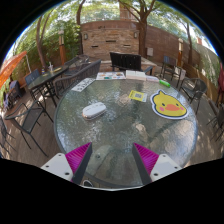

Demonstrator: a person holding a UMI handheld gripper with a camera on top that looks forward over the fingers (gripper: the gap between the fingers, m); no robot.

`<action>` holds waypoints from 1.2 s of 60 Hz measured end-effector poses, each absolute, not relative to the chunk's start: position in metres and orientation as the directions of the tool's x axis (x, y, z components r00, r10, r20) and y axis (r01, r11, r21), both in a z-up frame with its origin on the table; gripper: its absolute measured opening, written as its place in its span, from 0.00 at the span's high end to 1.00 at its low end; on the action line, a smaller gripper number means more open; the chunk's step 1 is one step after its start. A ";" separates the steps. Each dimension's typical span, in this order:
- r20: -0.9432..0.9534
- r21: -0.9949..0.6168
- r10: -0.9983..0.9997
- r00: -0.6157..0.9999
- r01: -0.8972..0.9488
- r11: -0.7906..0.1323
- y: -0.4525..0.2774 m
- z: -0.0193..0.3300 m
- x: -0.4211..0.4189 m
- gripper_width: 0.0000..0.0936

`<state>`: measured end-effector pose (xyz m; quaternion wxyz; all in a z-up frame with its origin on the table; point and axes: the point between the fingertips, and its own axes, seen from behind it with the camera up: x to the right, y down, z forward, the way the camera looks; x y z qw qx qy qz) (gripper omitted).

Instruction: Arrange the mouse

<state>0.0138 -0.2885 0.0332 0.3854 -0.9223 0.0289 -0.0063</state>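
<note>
No legible text, label, brand, number or sign is found anywhere in the gripper view. The duck-shaped mat [169, 104], on the glass table [120, 135] at about 1 o'clock from the fingers, carries a cartoon duck face only, no lettering. Papers [124, 75] at 12 o'clock: any print unreadable.

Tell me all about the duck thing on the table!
The duck mat is a flat, duck-shaped pad, yellow with an orange beak, dark eyes and a dark outline. It lies flat on the round glass table, beyond the open gripper, with a white mouse lying apart from it. Nothing rests on it.
</note>
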 end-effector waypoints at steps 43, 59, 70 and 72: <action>0.007 -0.757 -0.020 1.000 -0.008 -0.653 -0.081 -0.017 -0.064 0.32; 0.030 -0.752 0.078 0.997 0.074 -0.655 -0.081 -0.017 -0.064 0.57; 0.028 -0.798 0.148 0.989 0.111 -0.592 -0.074 0.037 -0.073 0.63; 0.010 -0.826 0.154 0.988 0.095 -0.555 -0.070 0.064 -0.074 0.63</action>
